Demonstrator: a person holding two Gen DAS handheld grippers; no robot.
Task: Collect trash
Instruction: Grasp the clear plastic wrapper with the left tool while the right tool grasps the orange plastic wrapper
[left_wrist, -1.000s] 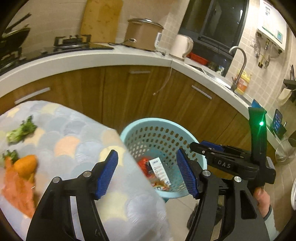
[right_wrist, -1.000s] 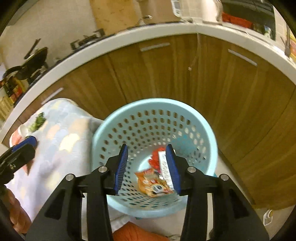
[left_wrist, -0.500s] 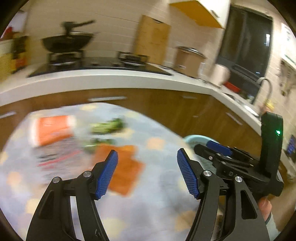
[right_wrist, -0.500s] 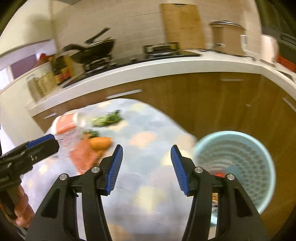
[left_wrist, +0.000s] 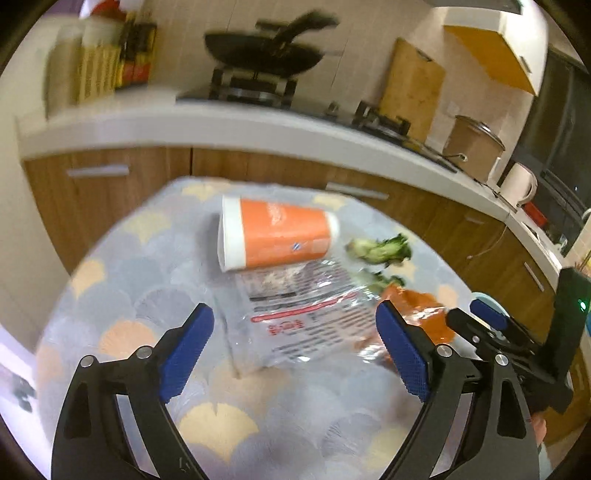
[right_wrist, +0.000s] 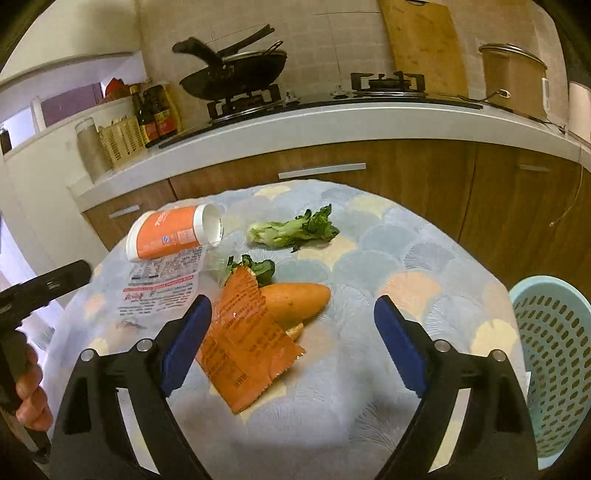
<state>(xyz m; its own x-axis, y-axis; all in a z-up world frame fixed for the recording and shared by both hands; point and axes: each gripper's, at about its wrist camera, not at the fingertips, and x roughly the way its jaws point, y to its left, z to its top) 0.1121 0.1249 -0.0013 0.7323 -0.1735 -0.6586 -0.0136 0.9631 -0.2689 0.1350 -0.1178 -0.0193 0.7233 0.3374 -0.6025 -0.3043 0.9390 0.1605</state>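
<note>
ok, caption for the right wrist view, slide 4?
Open right gripper over orange wrapper and carrot on the table, blue basket alongside.

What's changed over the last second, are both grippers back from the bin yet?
Yes. Both views have swung from the blue basket to the table. The left gripper and right gripper have just been opening, nothing between their jaws. The orange cup, clear wrapper, orange wrapper and greens lie uncollected.
</note>
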